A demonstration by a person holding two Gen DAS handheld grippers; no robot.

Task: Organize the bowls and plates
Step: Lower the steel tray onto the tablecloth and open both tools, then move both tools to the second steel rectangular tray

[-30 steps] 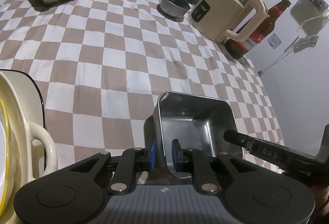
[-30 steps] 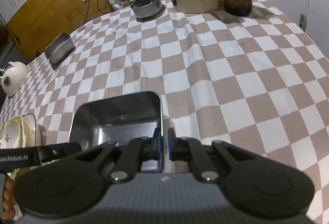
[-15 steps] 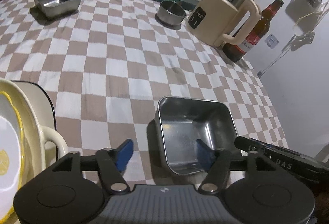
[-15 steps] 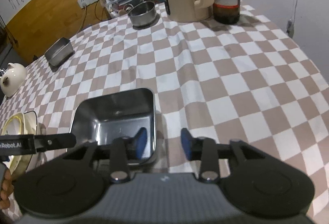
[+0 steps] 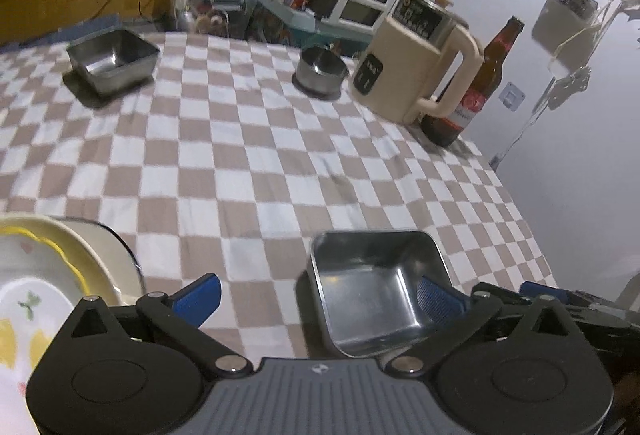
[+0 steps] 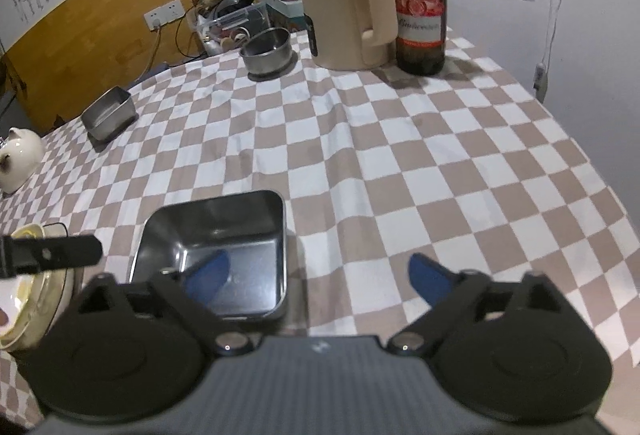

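Scene: a bench (image 6: 460, 163) under a brown-and-white checked cloth, seen from both wrist cameras against a wood-panelled wall and a white wall.
Near tray: a square steel tray (image 5: 378, 291) sits flat on the cloth at the near edge of the bench, empty, its rim clear of every blue pad; the same tray appears in the right wrist view (image 6: 224, 255).
Left tongs: the left tongs (image 5: 320, 295) are spreading wide, jaws still opening; the tray's left wall stands between the pads with neither pressing on it, one blue finger (image 5: 200, 293) over bare cloth, the other inside the tray.
Right tongs: the right tongs (image 6: 320, 275) are likewise opening wide over the tray's right wall, untouched by either pad; one blue finger (image 6: 208, 275) hangs over the tray's floor, the other over the cloth.
Plates: a stack of cream plates (image 5: 44, 275) with a yellow rim lies at the bench's near left, beside the tray.
Far tray: a second steel tray (image 5: 114, 61) rests at the far left, well apart from the first.
Round bowl: a steel bowl (image 5: 322, 71) stands at the far side, just beside a beige electric kettle (image 5: 420, 55).
Bottle: a brown beer bottle (image 6: 420, 3) stands upright, touching or nearly touching the kettle's handle side.
Teapot: a white teapot (image 6: 20, 159) sits at the left edge in the right wrist view.
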